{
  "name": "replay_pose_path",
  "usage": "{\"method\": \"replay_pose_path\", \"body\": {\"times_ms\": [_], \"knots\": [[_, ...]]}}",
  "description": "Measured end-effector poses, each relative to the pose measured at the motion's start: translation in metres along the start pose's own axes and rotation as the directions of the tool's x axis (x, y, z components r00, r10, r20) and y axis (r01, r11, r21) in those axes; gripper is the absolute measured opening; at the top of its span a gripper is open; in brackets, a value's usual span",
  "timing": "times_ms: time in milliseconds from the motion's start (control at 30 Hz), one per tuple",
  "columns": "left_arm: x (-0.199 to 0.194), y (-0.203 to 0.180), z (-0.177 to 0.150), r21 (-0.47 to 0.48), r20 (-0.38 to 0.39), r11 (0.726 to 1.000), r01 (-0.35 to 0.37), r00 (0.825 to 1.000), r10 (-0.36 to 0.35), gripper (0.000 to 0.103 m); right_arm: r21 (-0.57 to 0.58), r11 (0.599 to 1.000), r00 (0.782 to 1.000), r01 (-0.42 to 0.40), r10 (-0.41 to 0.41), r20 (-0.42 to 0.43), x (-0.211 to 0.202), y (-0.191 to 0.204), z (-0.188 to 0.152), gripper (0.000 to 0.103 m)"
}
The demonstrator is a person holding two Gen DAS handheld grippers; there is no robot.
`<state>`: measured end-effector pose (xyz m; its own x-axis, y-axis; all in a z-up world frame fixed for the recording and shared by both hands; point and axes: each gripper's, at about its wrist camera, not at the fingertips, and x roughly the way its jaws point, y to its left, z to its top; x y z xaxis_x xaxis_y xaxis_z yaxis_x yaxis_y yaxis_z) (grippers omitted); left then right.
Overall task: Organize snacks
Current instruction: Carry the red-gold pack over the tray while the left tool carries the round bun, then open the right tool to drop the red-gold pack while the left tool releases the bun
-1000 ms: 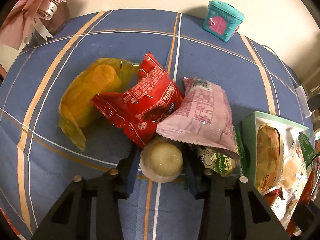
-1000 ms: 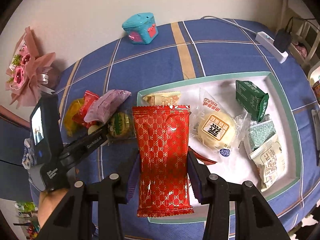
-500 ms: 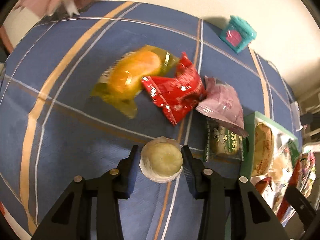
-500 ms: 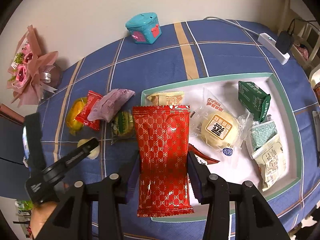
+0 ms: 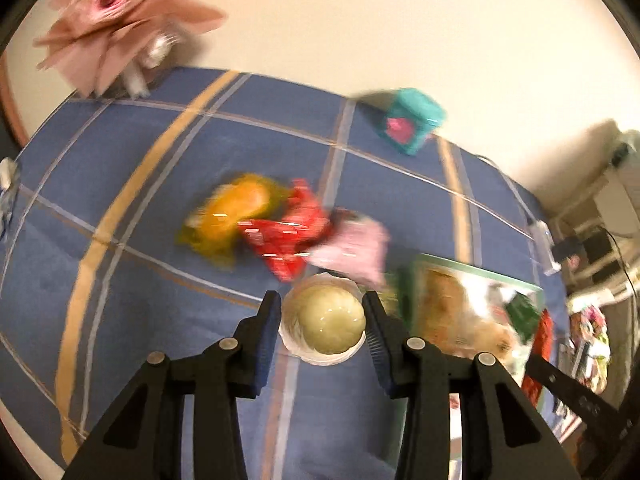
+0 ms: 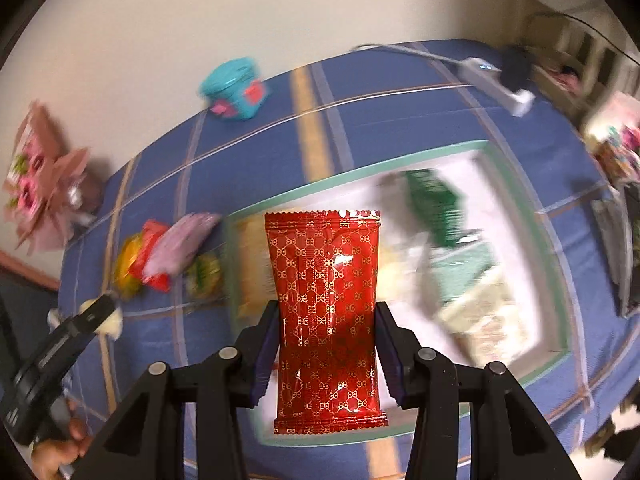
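Black left gripper [image 5: 323, 316] is clamping a pale round cake [image 5: 326, 322], angling downward beside the tray [image 6: 400, 168]. Right gripper [image 6: 326, 340] is pinching a red packet [image 6: 324, 280] above that tray, also tilting down.

Hand-held grippers: two, the left hand-held gripper [image 5: 324, 320] and the right hand-held gripper [image 6: 326, 344].
Round pale cake [image 5: 330, 322]: one.
Red patterned packet [image 6: 326, 312]: one.
Loose snacks on the counter [image 5: 140, 208]: four, namely one orange packet [image 5: 232, 212], one red packet [image 5: 292, 232], one pink packet [image 5: 356, 250], one green-printed packet [image 6: 204, 274].
Tray [image 6: 360, 170]: one; blurred contents, count uncertain.
Teal toy house [image 5: 410, 120]: one.
Pink bouquet [image 5: 120, 20]: one.
Power strip [image 6: 496, 86]: one.
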<state>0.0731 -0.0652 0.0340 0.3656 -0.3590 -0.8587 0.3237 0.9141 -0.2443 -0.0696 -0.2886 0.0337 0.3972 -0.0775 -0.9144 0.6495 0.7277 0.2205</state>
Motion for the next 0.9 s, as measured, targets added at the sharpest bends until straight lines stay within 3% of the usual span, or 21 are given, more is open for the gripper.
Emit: {"method": "replay_pose_path", "body": {"times_ms": [167,333,467,600,900], "knots": [[0.007,-0.064,-0.017,0.129,-0.040,0.989,0.068,0.997,-0.063,0.043,0.097,0.991,0.996,0.087,-0.090,0.027,-0.012,-0.050,0.008,0.048],[0.022,-0.122,-0.040,0.247,-0.112,0.959,0.142,0.987,-0.118,0.043,0.160,0.982,0.992,0.106,-0.114,0.045,-0.026,-0.086,0.010,0.048],[0.027,-0.150,-0.055,0.316,-0.143,0.936,0.154,0.983,-0.113,0.043,0.164,0.981,0.992,0.103,-0.113,0.050,-0.030,-0.094,0.009,0.048],[0.034,-0.165,-0.070,0.361,-0.179,0.921,0.147,0.980,-0.086,0.043,0.145,0.985,0.994,0.098,-0.103,0.029,-0.024,-0.091,0.009,0.048],[0.055,-0.166,-0.086,0.361,-0.261,0.921,0.149,0.964,-0.054,0.044,0.089,0.992,0.995,0.092,-0.088,-0.048,0.003,-0.074,0.002,0.049]]}}
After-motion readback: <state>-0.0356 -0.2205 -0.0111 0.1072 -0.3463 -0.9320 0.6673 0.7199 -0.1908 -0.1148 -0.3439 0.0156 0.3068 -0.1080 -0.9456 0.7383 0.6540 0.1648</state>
